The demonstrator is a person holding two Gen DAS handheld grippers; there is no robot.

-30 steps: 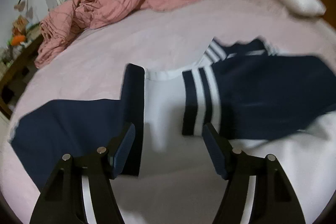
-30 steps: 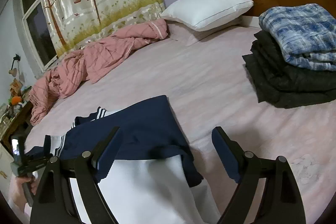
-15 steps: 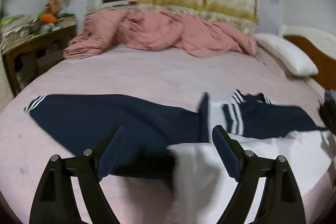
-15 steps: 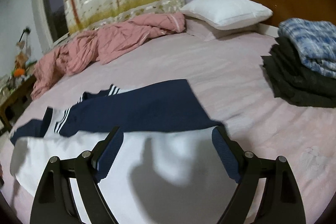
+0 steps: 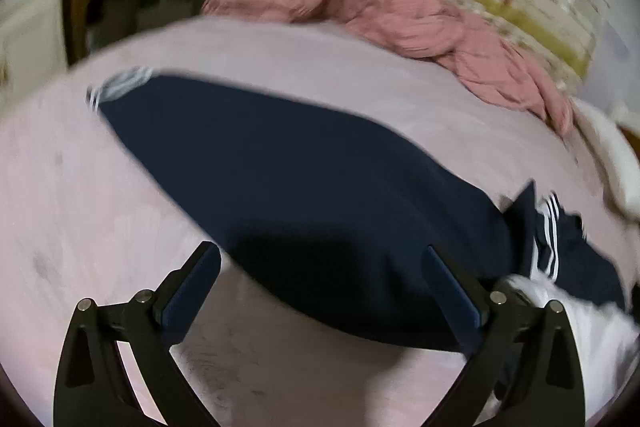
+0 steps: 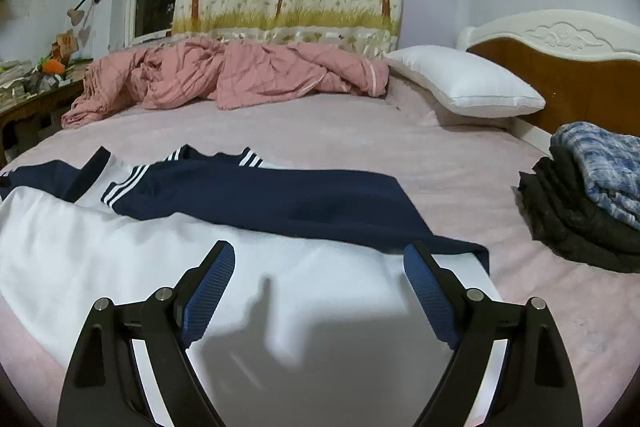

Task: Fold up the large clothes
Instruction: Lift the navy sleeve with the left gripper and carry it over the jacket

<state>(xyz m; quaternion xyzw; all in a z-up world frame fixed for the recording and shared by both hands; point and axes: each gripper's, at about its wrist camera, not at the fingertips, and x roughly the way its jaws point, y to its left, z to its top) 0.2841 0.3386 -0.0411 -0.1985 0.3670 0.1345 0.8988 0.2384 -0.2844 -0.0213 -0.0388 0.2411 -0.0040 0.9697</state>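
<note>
A white garment with navy sleeves and white stripes point(image 6: 132, 247) lies flat on the pink bed. One navy sleeve point(image 5: 288, 179) stretches left across the sheet in the left wrist view, its striped cuff point(image 5: 120, 87) at the far end. My left gripper point(image 5: 324, 263) hovers over that sleeve, its jaws opening wide with nothing pressed between them. My right gripper point(image 6: 320, 263) stands open above the white body point(image 6: 328, 303) of the garment, near the other navy sleeve point(image 6: 280, 203), holding nothing.
A crumpled pink quilt point(image 6: 224, 79) lies along the far side of the bed. A white pillow point(image 6: 464, 83) rests by the headboard point(image 6: 560, 67). A stack of folded dark and blue-checked clothes point(image 6: 588, 195) sits at right. A cluttered wooden side table point(image 6: 28, 95) stands left.
My left gripper has swung left along the navy sleeve and its jaws have widened. The right gripper has rolled level and moved over the white body, still open.
</note>
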